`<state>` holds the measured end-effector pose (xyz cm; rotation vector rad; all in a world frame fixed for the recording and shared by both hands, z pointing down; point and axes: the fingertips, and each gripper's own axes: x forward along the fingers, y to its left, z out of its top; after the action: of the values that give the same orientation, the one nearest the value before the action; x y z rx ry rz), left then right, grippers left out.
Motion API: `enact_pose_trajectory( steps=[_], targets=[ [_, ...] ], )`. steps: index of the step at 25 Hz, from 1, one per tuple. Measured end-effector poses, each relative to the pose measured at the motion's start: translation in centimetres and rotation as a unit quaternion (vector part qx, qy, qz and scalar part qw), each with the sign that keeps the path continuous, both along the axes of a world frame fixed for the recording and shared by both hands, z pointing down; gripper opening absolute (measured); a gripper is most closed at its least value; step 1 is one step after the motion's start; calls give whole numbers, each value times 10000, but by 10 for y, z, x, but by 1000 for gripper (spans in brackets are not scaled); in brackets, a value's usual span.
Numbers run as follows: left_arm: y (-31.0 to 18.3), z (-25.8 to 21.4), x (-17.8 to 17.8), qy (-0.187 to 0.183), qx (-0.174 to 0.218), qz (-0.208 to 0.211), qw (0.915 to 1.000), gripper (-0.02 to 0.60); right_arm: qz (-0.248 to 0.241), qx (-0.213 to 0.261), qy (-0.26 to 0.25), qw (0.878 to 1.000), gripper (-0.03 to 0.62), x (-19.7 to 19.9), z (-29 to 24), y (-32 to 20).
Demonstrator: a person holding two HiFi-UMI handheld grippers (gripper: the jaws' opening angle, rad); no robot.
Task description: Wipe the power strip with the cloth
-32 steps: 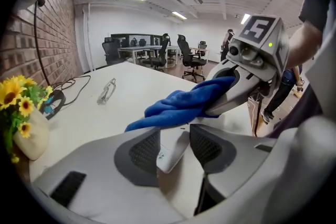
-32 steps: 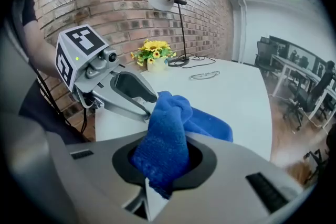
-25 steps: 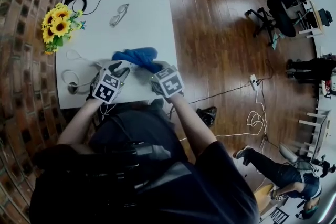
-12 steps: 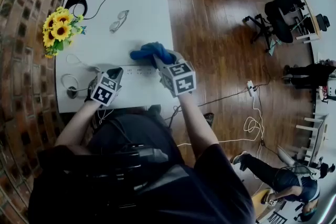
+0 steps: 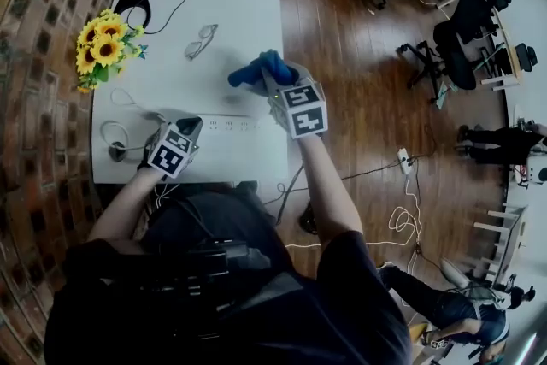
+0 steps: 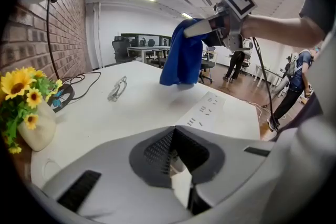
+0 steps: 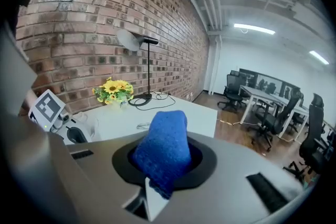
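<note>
**A:** What are we doing with the left gripper [image 6: 174, 134]?

**B:** We are clenching it tight, tips meeting, by the near edge of the table [image 5: 248, 4] towards its left corner. It is sitting right at the near end of the power strip [image 5: 229, 125]. Something pale is showing in the gap behind the tips, and we cannot tell whether it is the strip.

**A:** And how is the strip lying?

**B:** It is lying flat along the near edge, running towards the right edge, sockets facing up. White cord loops [image 5: 115, 132] are resting near the left corner, beside the left gripper.

**A:** Where are we holding the cloth [image 7: 163, 152]?

**B:** We are grasping it in the right gripper [image 5: 271, 83], the blue fabric bunching out between the jaws. It is hanging in the air just beyond the strip, close to the right edge, touching neither the strip nor the table.

**A:** What are we seeing farther out?

**B:** Glasses [image 5: 200, 41] are lying around the middle of the table. Sunflowers [image 5: 102, 43] are standing at the left edge, against the brick wall. A lamp [image 5: 134, 1] is standing at the far left corner, its black cord curling beside the base.
</note>
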<state>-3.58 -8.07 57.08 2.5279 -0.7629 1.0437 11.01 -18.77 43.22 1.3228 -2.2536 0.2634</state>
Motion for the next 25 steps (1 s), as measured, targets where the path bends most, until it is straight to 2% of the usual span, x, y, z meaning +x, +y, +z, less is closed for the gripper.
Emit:
enact_pose_trajectory(
  steps=[8,15,19,22,25],
  targets=[
    [0,1,-2,-32,-5,-153,9999,-5,-123,9,-11,9999,66,-3,6,-34],
    [2,0,0,-56,-64,-178,9998,-3,-76,-422,-219,9988,72,-12,58,-44],
    [-4,0,0,-167,12,-90,9998,-2,45,-501,-380,9980,74,-14,65,-50],
    [0,4,-2,-217,-8,-81,9997,-2,-64,-506,-611,9968,111,-24,63,-44],
    [0,4,-3,-187,10,-64,9998,-2,-155,-548,-664,9962,199,-28,64,-41]
  ],
)
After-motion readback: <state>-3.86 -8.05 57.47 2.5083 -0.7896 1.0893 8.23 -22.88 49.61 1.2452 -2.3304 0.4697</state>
